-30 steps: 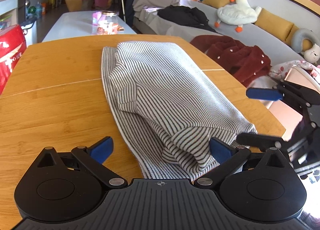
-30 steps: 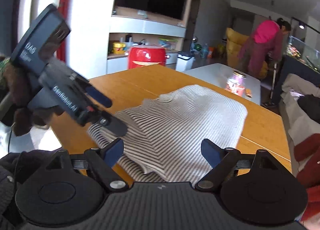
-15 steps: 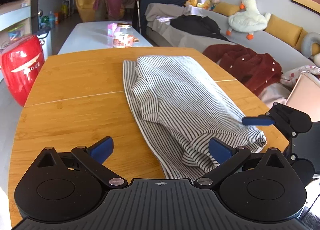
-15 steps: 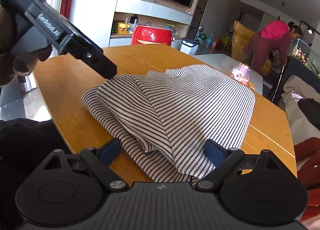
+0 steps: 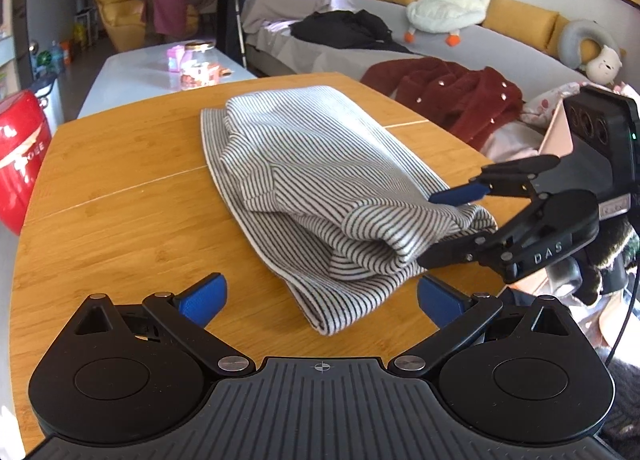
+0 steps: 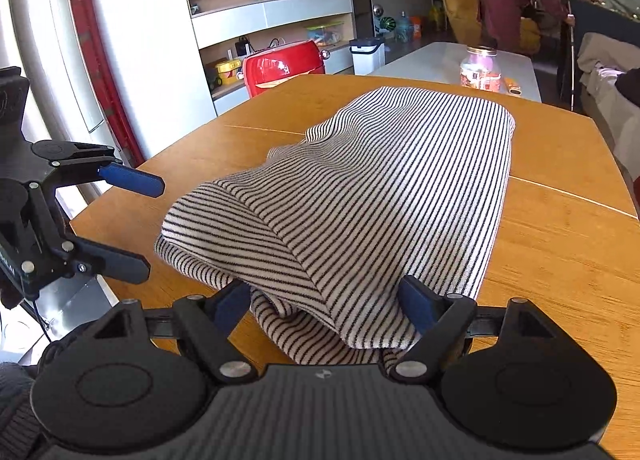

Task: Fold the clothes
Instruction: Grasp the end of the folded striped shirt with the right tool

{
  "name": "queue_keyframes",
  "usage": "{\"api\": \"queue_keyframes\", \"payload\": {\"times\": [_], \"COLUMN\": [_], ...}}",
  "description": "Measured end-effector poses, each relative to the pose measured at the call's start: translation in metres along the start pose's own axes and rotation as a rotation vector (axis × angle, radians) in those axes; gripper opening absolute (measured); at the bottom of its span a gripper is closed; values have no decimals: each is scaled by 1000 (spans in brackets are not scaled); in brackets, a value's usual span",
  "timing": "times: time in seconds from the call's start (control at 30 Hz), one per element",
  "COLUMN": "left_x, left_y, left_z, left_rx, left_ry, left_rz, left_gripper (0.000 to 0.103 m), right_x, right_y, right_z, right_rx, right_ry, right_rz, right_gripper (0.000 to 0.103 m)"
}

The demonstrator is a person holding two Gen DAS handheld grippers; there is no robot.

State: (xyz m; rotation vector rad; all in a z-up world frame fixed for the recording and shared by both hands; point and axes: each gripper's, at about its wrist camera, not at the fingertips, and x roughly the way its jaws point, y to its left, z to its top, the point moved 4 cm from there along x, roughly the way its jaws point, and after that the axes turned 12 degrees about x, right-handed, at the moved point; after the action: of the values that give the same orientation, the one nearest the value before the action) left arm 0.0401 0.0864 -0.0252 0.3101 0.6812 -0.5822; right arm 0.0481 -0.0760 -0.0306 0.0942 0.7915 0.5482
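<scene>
A striped garment (image 5: 320, 179) lies in a long, loosely doubled bundle down the middle of a wooden counter (image 5: 120, 195), its near end bunched in soft rolls close to the counter's near edge. The left hand-held gripper (image 5: 320, 296) hovers just short of that end, its blue pads spread wide and gripping nothing. The right hand-held gripper (image 6: 324, 300) comes in at the near right corner of the bundle, its jaws wide apart with the rolled cloth lying between the blue pads; they straddle the fabric but do not appear to pinch it. In the left wrist view the right hand-held gripper shows side-on, one finger above the roll and one below.

The garment is already folded lengthwise at least once, though untidily, so the step in hand looks like a grasp at its near end, either for another fold toward the far end or to square up a fold already made. Any next move calls for both grippers to close on all layers together, lest the inner folds slip out.

A red coat (image 5: 452, 95) lies on the sofa (image 5: 500, 59) beyond.
</scene>
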Motion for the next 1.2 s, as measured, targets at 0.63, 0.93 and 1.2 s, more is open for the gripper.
{"api": "queue_keyframes", "payload": {"times": [0.63, 0.93, 1.2], "left_x": [21, -1, 24], "left_y": [21, 15, 7], "left_z": [13, 20, 1], "left_rx": [-48, -40, 57], "left_ry": [-3, -68, 44], "left_rz": [135, 60, 102], "left_gripper": [103, 103, 103], "right_x": [15, 13, 10], "right_y": [82, 34, 41], "right_z": [-30, 8, 3], "right_rx": [-613, -138, -241], "right_ry": [-162, -46, -54], "right_rz": [-204, -11, -32], "right_gripper": [79, 71, 71]}}
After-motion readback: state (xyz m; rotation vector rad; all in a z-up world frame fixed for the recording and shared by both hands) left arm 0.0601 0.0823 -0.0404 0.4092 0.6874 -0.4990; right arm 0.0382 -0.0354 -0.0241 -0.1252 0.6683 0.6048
